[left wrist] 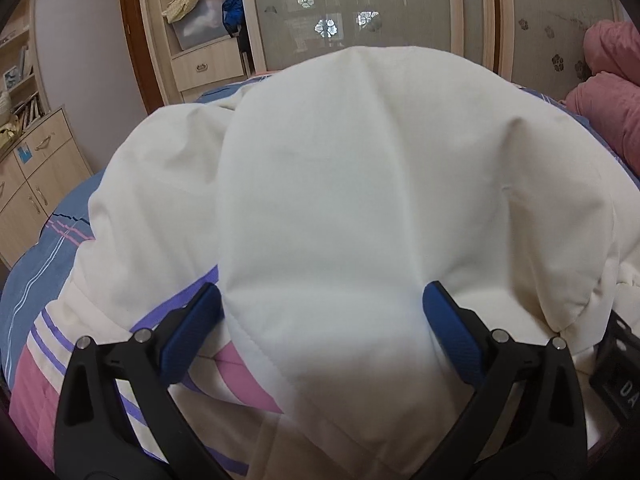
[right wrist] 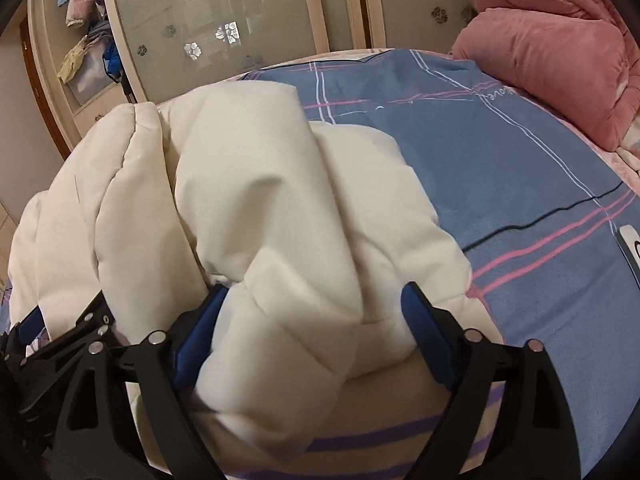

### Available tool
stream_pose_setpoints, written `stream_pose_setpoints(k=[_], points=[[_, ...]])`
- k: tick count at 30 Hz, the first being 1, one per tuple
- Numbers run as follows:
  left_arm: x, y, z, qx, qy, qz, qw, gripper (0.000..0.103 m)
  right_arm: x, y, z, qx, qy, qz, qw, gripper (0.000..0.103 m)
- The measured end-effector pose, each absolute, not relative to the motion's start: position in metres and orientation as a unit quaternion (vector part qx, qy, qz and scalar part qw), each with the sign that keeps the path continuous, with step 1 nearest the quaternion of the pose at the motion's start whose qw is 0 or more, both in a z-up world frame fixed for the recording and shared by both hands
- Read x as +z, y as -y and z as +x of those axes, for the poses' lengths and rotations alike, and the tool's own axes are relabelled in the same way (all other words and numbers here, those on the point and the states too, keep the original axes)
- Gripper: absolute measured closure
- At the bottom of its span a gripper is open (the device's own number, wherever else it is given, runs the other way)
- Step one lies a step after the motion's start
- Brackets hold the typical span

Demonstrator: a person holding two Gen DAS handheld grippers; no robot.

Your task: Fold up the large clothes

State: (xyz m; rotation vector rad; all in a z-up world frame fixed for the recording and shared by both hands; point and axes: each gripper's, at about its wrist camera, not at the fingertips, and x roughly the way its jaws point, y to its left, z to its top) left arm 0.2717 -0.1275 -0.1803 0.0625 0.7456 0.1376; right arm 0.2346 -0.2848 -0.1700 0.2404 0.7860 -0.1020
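A large cream-white padded garment (left wrist: 340,184) lies bunched on the bed and fills most of both views; in the right wrist view (right wrist: 256,208) it is heaped in thick folds. My left gripper (left wrist: 322,320) is open, its blue pads either side of a thick fold of the garment without pinching it. My right gripper (right wrist: 310,328) is open too, its blue pads wide apart around a bulky fold of the same garment. The left gripper's black frame (right wrist: 60,344) shows at the lower left of the right wrist view.
The bed has a blue, pink and purple striped sheet (right wrist: 500,168). Pink quilts (right wrist: 552,64) are piled at the bed's far right. A wardrobe with frosted sliding doors (left wrist: 360,12) stands behind the bed. Wooden drawers (left wrist: 36,176) stand at the left.
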Motion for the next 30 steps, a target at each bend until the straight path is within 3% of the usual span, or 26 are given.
stream_pose_setpoints(k=[7, 11, 15, 21, 27, 28, 30], points=[[-0.142, 0.091, 0.214, 0.039, -0.368, 0.037, 0.928, 0.002, -0.147, 0.302, 0.202, -0.007, -0.34, 0.132, 0.931, 0.014], [-0.118, 0.027, 0.143, 0.096, -0.28, 0.13, 0.946, 0.002, -0.134, 0.308, 0.146, 0.004, -0.303, 0.078, 0.95, 0.014], [-0.131, -0.057, 0.106, 0.137, -0.3, 0.161, 0.93, 0.002, -0.157, 0.333, 0.074, 0.0, -0.332, 0.091, 0.939, 0.014], [-0.164, -0.175, 0.072, 0.086, -0.412, 0.012, 0.907, 0.002, -0.204, 0.369, -0.014, 0.018, -0.435, 0.228, 0.871, 0.014], [-0.189, -0.192, 0.047, -0.03, -0.46, -0.086, 0.883, 0.002, -0.215, 0.359, -0.031, 0.069, -0.47, 0.244, 0.845, 0.015], [-0.191, -0.189, 0.045, -0.048, -0.469, -0.098, 0.877, 0.002, -0.216, 0.36, -0.028, 0.077, -0.474, 0.262, 0.837, 0.016], [-0.199, -0.183, 0.04, -0.079, -0.484, -0.113, 0.864, 0.002, -0.213, 0.354, -0.023, 0.089, -0.485, 0.268, 0.828, 0.028]])
